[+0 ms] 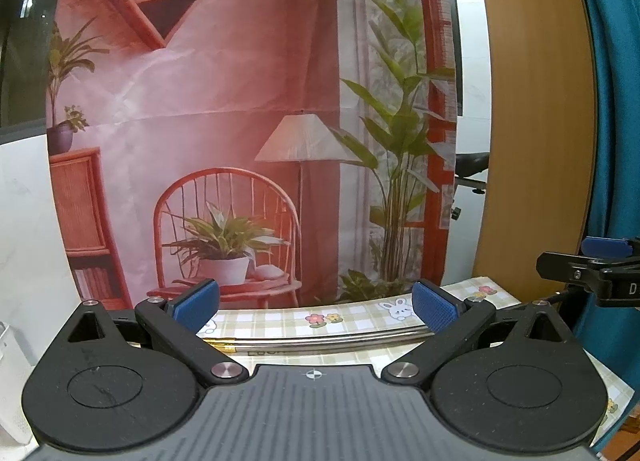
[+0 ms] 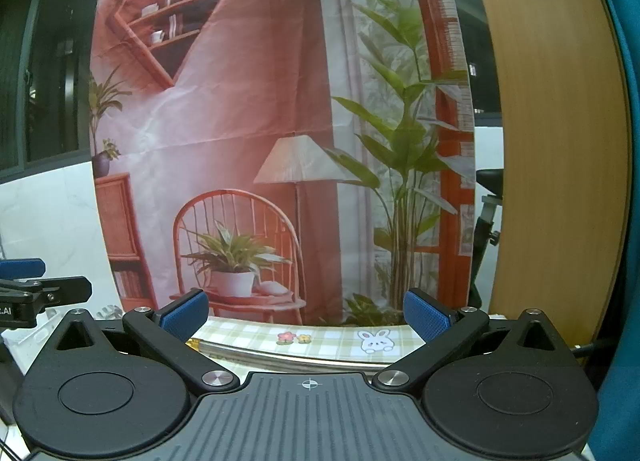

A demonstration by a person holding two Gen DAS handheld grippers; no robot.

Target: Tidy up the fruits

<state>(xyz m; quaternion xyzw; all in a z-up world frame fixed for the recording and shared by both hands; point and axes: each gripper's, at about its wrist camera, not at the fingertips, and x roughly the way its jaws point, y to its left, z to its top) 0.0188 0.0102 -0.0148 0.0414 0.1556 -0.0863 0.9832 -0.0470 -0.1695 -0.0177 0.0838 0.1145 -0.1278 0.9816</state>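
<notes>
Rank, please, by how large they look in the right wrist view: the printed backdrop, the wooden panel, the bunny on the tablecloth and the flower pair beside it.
1. printed backdrop
2. wooden panel
3. bunny
4. flower pair, only slightly smaller than the bunny

These are apparent sizes only; the fisheye lens stretches things near the edge.

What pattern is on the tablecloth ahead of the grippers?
Green-and-white check with flowers and a white bunny on the tablecloth; clearest in the right wrist view.

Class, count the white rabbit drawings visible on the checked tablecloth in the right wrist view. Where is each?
1. A single white rabbit shows on the checked tablecloth, right of the flower drawings. The open right gripper hides much of the cloth, so more may exist.
</notes>
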